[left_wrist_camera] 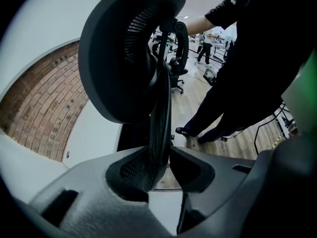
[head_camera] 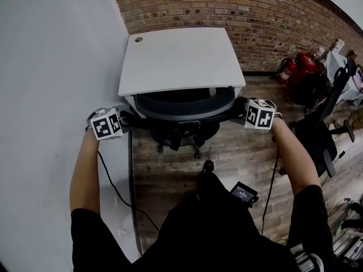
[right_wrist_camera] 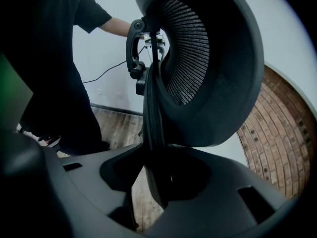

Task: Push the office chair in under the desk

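A black mesh office chair [head_camera: 184,109] stands at the front edge of the white desk [head_camera: 181,58]. Its seat is hidden under the top; its curved backrest and wheeled base [head_camera: 180,137] show in front. My left gripper [head_camera: 131,120] is shut on the backrest's left rim, my right gripper [head_camera: 237,111] on its right rim. In the left gripper view the backrest [left_wrist_camera: 129,58] rises from between the jaws of the left gripper [left_wrist_camera: 161,165]. The right gripper view shows the backrest's mesh [right_wrist_camera: 208,68] above the right gripper [right_wrist_camera: 153,167], rim pinched between the pads.
A brick wall [head_camera: 272,16] runs behind the desk and a white wall [head_camera: 51,67] closes the left side. Red fire extinguishers [head_camera: 298,67] and a second black chair [head_camera: 323,123] stand at the right. A cable [head_camera: 116,194] trails over the wooden floor.
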